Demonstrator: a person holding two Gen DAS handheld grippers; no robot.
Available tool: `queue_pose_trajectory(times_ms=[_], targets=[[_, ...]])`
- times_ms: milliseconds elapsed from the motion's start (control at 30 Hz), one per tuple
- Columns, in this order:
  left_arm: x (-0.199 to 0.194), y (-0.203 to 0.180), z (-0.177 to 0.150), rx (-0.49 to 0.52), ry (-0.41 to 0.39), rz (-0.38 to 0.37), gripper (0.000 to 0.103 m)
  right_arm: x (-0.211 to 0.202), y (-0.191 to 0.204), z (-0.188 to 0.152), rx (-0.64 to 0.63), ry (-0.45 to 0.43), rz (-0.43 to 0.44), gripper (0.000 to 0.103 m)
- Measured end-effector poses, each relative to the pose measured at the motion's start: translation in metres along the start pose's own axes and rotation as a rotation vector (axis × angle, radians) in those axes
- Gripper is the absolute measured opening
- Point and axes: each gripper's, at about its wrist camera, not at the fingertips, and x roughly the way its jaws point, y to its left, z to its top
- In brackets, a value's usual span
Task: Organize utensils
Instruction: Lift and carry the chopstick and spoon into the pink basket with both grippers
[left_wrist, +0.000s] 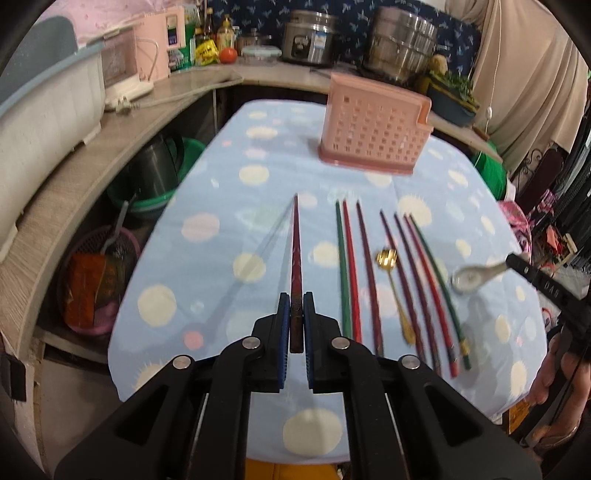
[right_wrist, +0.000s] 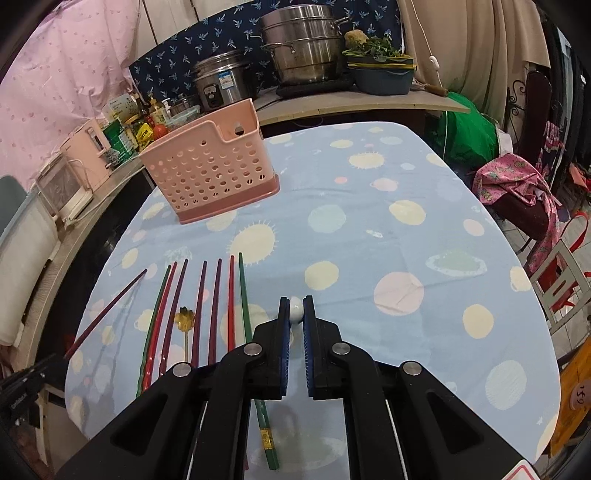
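My left gripper (left_wrist: 296, 303) is shut on a dark red chopstick (left_wrist: 296, 251) and holds it above the table, tip pointing toward the pink perforated utensil basket (left_wrist: 373, 125). The chopstick also shows in the right wrist view (right_wrist: 107, 312). My right gripper (right_wrist: 295, 301) is shut on a white ceramic spoon (right_wrist: 295, 309); in the left wrist view the spoon (left_wrist: 476, 277) hangs above the table's right side. Several green, red and purple chopsticks (left_wrist: 369, 273) and a gold spoon (left_wrist: 388, 260) lie in a row on the tablecloth (right_wrist: 369, 229). The basket (right_wrist: 210, 166) stands at the far left in the right wrist view.
A curved counter (left_wrist: 110, 147) wraps the table's left and far sides, carrying a dish rack, bottles, a rice cooker (right_wrist: 221, 83) and a steel steamer pot (right_wrist: 306, 48). Buckets sit under the counter at left (left_wrist: 159, 173). A chair with pink cloth (right_wrist: 517, 192) stands at right.
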Motion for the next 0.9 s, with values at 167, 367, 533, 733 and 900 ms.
queue_pose_trajectory(times_ms=[167,367,533,733,900], targets=[[-0.018,-0.004,0.041,-0.002,-0.094,-0.003,0.007,-0.005,0.000,0.019,-0.010,-0.031,0.003,0.007],[-0.030,-0.007,0.098,-0.001,-0.185,-0.003,0.007,-0.002,0.000,0.052,-0.001,-0.057,0.049,0.007],[-0.043,-0.013,0.146,0.001,-0.268,-0.010,0.007,0.005,0.002,0.091,0.012,-0.072,0.103,0.007],[-0.058,-0.021,0.199,-0.009,-0.357,-0.028,0.007,0.013,0.021,0.142,-0.028,-0.132,0.111,0.007],[-0.076,-0.034,0.243,-0.017,-0.466,-0.040,0.007,0.030,0.032,0.182,-0.035,-0.161,0.136,0.007]])
